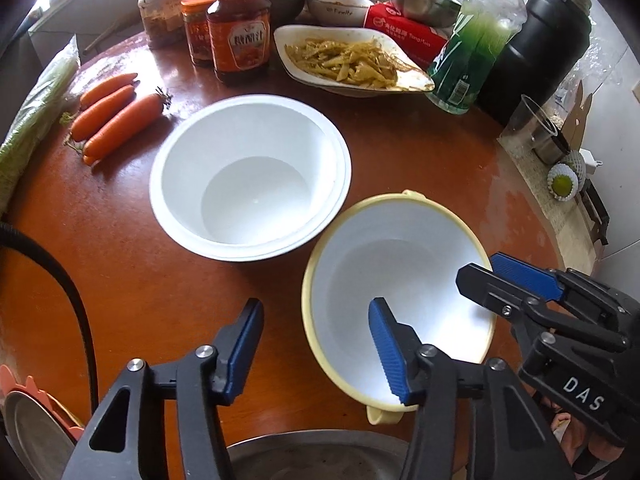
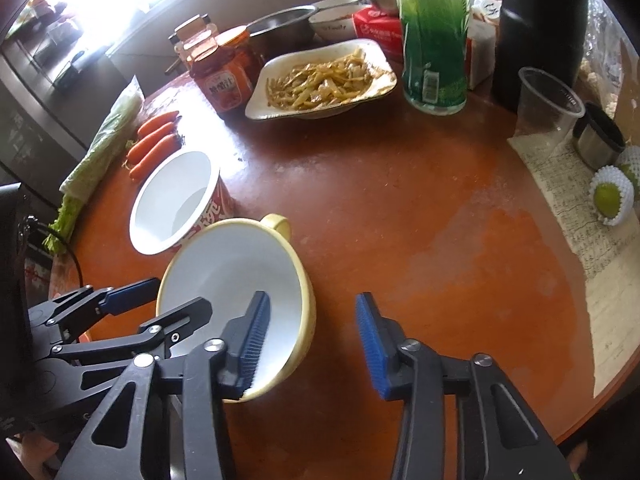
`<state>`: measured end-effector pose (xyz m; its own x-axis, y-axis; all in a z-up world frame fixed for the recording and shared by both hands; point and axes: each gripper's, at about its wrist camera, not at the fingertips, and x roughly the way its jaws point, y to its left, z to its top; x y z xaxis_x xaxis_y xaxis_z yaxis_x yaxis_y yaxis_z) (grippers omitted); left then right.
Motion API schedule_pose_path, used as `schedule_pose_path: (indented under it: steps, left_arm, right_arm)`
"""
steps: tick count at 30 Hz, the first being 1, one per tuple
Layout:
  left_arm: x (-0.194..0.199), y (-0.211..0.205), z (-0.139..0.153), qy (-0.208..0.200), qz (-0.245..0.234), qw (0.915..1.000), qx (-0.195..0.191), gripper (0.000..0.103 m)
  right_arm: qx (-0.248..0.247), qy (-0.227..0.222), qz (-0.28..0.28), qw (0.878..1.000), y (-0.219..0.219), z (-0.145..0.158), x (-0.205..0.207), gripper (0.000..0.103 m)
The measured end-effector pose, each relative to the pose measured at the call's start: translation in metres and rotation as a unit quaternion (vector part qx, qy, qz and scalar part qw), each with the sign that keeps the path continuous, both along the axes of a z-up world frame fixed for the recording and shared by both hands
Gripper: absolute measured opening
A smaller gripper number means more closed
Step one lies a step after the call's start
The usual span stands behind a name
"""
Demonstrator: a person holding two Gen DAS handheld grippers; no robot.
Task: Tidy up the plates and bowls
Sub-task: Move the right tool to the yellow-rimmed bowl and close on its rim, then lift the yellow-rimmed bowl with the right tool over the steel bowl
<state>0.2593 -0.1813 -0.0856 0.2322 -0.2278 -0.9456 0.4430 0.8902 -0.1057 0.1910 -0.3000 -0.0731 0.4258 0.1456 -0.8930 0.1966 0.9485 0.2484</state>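
A yellow-rimmed bowl with small handles sits on the brown round table, also in the right wrist view. A white paper bowl with red print stands just beyond it. My left gripper is open, its right finger inside the yellow bowl and its left finger outside over the table. My right gripper is open, straddling the yellow bowl's right rim; it also shows in the left wrist view.
Carrots and celery lie at the left. A plate of food, sauce jars, a green bottle, a black flask, a plastic cup and steel bowls crowd the back. A steel dish sits near.
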Motion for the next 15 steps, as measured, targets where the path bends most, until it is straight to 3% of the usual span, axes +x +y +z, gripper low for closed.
schedule_pose_path:
  steps: [7, 10, 15]
  left_arm:
    - [0.0, -0.004, -0.003, 0.002, -0.003, 1.0, 0.0, 0.054]
    - [0.001, -0.006, -0.003, 0.003, -0.006, 1.0, -0.001, 0.042]
    - [0.002, -0.012, -0.009, 0.016, -0.016, 0.9997, -0.002, 0.036]
  right_arm:
    - [-0.005, 0.004, 0.008, 1.0, 0.004, -0.001, 0.0, 0.036]
    - [-0.01, 0.008, 0.01, 1.0, 0.006, -0.003, 0.002, 0.029]
    - [-0.012, 0.013, 0.011, 1.0, 0.007, -0.005, 0.003, 0.02]
